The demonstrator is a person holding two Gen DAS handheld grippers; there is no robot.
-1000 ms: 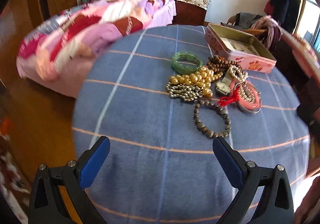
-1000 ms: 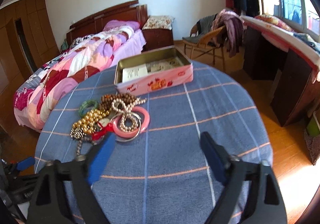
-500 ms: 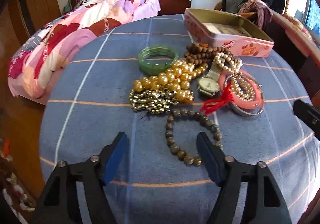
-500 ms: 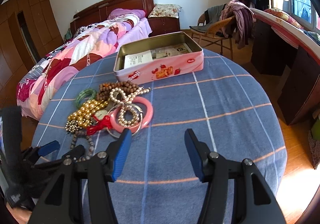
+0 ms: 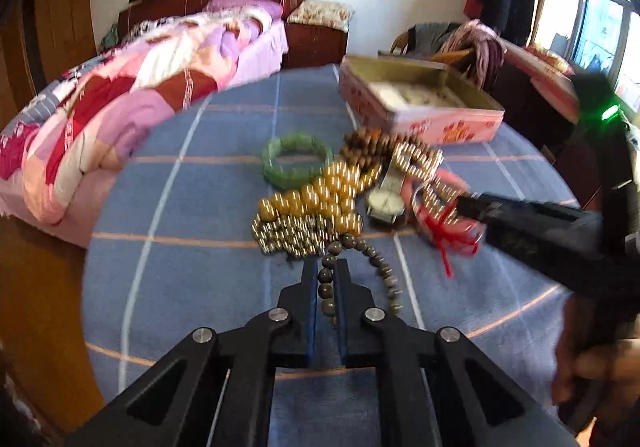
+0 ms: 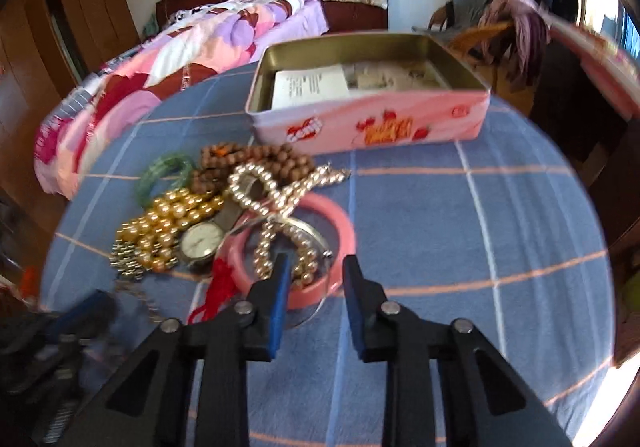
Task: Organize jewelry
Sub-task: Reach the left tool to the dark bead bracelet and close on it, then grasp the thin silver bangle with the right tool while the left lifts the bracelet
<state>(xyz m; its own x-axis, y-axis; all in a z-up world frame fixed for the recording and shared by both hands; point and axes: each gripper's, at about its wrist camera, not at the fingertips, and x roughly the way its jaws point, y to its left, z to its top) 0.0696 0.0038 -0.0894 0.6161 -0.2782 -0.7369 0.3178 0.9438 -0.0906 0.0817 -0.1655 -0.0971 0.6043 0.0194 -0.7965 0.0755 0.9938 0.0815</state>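
**Left jaws pinched on dark bead strand; right jaws narrowing over pink bangle**

Left gripper (image 5: 325, 273): jaws pressed nearly together, just closed, pinching one side of the dark bead bracelet (image 5: 382, 269). Strand runs between the blue pads, long axis straight away from the camera toward the pile; other side of the loop free, just right of the jaws on the cloth.

Right gripper (image 6: 316, 267): jaws part spread, just been closing, straddling the near rim of the pink bangle (image 6: 344, 243). Pads not seen pressing on the rim. Bangle flat, with the pearl strand (image 6: 276, 203) draped across it and a thin metal hoop inside.

Places relative to the pink tin (image 6: 372, 119), open and lying long side toward the camera:
- brown wooden beads (image 6: 256, 161) just in front of it
- green bangle (image 6: 166, 175) front-left, flat
- gold bead strand (image 6: 168, 219) nearer than the green bangle, bunched
- wristwatch (image 6: 202, 241) beside the gold beads, face up, strap pointing toward the tin
- small silver beads (image 5: 292, 235) nearest edge of pile
- red tassel (image 6: 218, 287) left of the right jaws

All on the blue checked tablecloth (image 6: 480, 247). Bed (image 6: 192, 47) beyond the tin, left. Blurred.
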